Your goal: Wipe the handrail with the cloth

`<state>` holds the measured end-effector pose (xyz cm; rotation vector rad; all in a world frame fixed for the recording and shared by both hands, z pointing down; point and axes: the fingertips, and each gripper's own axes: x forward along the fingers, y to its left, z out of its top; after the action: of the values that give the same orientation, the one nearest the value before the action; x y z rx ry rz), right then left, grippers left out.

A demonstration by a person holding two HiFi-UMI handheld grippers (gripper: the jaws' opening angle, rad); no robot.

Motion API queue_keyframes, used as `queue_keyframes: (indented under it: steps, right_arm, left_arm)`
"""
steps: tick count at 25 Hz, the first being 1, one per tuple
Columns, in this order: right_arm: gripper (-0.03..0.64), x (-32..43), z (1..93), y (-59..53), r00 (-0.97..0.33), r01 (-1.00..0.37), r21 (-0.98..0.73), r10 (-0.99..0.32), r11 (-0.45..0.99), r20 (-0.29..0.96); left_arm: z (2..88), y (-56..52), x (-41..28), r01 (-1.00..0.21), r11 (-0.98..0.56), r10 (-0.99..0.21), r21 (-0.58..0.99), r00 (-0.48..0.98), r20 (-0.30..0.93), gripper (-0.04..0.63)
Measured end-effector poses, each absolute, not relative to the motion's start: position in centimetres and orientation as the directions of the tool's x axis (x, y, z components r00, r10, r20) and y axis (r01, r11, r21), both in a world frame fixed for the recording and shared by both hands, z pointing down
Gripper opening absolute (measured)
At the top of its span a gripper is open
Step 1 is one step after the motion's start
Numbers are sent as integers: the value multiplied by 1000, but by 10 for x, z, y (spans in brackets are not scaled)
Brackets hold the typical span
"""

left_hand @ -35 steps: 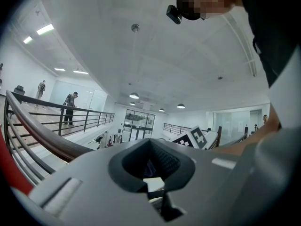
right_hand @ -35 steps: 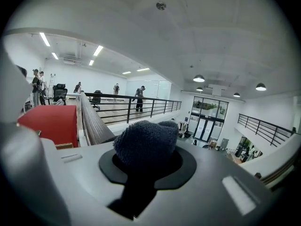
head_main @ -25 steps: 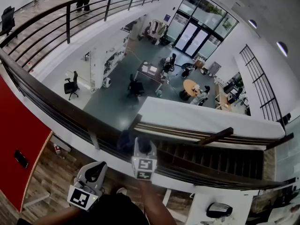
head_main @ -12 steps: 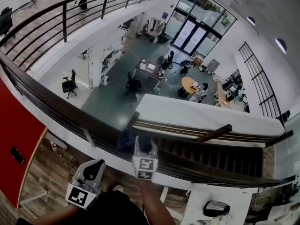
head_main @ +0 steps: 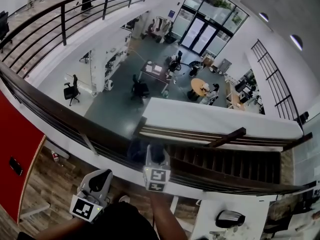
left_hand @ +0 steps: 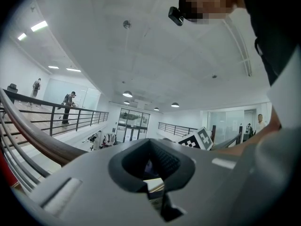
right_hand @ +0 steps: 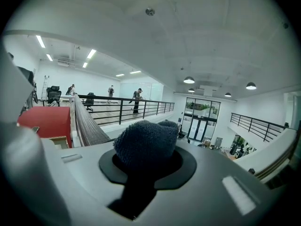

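We read the right gripper point(head_main: 156, 155) as clamped on the cloth point(head_main: 144, 150). In the right gripper view its jaws close around a dark, nubby wad of cloth point(right_hand: 146, 144) that bulges out past the tips. In the head view we see the cloth pressed against the top edge of the handrail point(head_main: 60, 118), on the stretch nearest the person. The handrail is a dark wooden band that curves from the upper left to the lower right.

We find the left gripper point(head_main: 100, 181) below and to the left of the right one, on the near side of the handrail and clear of it. In the left gripper view its jaws meet at the tips with nothing between them, and the handrail point(left_hand: 37, 140) passes on the left.
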<state>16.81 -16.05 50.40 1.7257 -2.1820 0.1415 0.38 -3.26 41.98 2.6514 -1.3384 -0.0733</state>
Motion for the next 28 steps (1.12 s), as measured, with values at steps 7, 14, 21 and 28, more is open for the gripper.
queue_keyframes:
  steps: [7,14,21,28]
  right_arm:
    - [83,193,502,-154,-172,-962,146,-929,229,328]
    - [83,225,505,-147,-137,-971,143,-934,193,331]
    - [81,246,505,-140,-132,-973,140,-940,184,315]
    - [83,266,506,-131,-114,-977,136,-944,163,310]
  left_arm:
    - [410,-32,23,-777,-605,-788,174,616,12,0]
    - [416,-27,41,-767,-619,-776,167,630,19,-1]
    - [415,-22,62,-748,-643,-759,165,651,-9,-1]
    - [421,-18,76,-741,-650,-748,170,663,26,-1]
